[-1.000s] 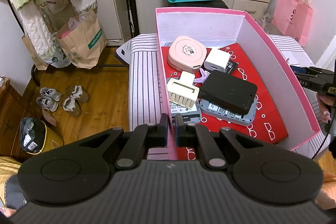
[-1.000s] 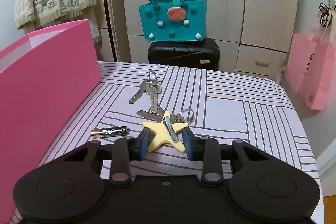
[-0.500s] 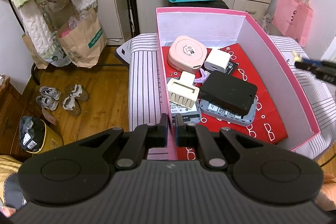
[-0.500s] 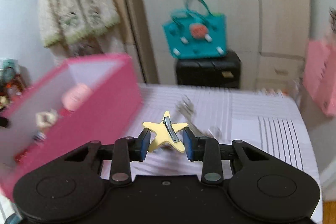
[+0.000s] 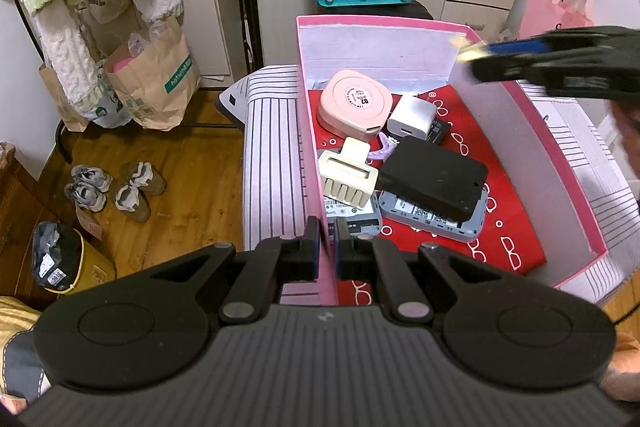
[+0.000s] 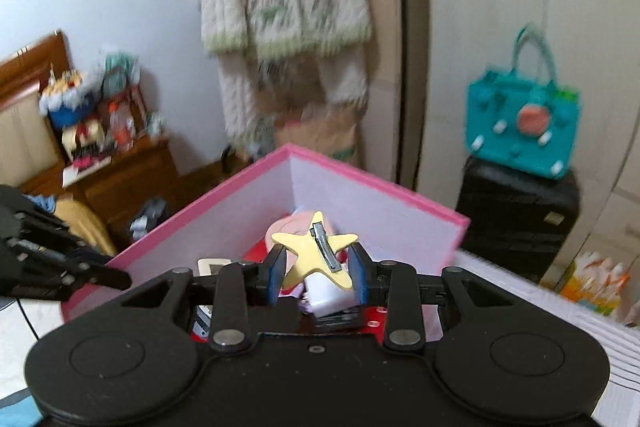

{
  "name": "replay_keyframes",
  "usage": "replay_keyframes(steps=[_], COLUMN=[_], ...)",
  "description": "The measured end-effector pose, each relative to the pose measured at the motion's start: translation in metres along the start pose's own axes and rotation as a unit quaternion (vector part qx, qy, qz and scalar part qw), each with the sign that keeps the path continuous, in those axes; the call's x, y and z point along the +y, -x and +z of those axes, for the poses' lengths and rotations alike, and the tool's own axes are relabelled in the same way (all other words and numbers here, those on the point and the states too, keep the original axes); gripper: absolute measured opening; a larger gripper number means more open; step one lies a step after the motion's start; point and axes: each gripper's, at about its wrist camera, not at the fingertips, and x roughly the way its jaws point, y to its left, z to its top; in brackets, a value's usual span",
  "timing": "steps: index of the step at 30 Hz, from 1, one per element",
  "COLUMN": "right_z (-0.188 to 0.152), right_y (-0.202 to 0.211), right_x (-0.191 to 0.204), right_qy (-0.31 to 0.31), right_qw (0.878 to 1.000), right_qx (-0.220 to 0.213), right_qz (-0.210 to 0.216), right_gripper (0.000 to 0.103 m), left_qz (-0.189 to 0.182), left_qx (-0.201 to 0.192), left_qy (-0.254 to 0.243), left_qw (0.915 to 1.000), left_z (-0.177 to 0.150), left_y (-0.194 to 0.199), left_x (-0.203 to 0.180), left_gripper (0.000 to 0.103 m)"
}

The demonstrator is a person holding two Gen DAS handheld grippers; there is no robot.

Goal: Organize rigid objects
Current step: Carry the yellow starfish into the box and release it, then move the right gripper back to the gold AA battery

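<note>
The pink box hasn't budged on the striped bed, and the left gripper is still clamped shut on its near-left wall. The right gripper has swung up off the bed and now hangs over the box's far-right corner, in from the right in the left wrist view. A second ago its yellow star hair clip lay on the bed by keys; now it's aloft, pinched between the blue fingers, clasp upward, above the pink round case.
</note>
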Motion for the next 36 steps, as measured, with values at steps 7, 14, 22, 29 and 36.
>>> replay_keyframes(steps=[7, 14, 22, 29, 36], right_z=[0.009, 0.007, 0.012, 0.001, -0.034], right_y=[-0.055, -0.075, -0.063, 0.011, 0.064], right_x=[0.010, 0.023, 0.014, -0.006, -0.044], right_qy=[0.002, 0.018, 0.016, -0.003, -0.032], right_qw=[0.995, 0.992, 0.995, 0.999, 0.997], right_qx=[0.097, 0.126, 0.095, 0.020, -0.015], right_qz=[0.014, 0.016, -0.011, -0.028, -0.070], right_gripper=[0.038, 0.038, 0.039, 0.040, 0.042], left_qz=[0.001, 0.000, 0.000, -0.002, -0.003], left_qx=[0.001, 0.000, 0.001, 0.000, 0.002], left_qy=[-0.006, -0.005, -0.004, -0.003, 0.001], left_qw=[1.0000, 1.0000, 1.0000, 1.0000, 1.0000], left_z=[0.001, 0.000, 0.000, -0.001, 0.000], left_y=[0.001, 0.001, 0.001, 0.000, 0.000], left_x=[0.000, 0.001, 0.001, 0.001, 0.002], left_gripper=[0.006, 0.006, 0.006, 0.006, 0.006])
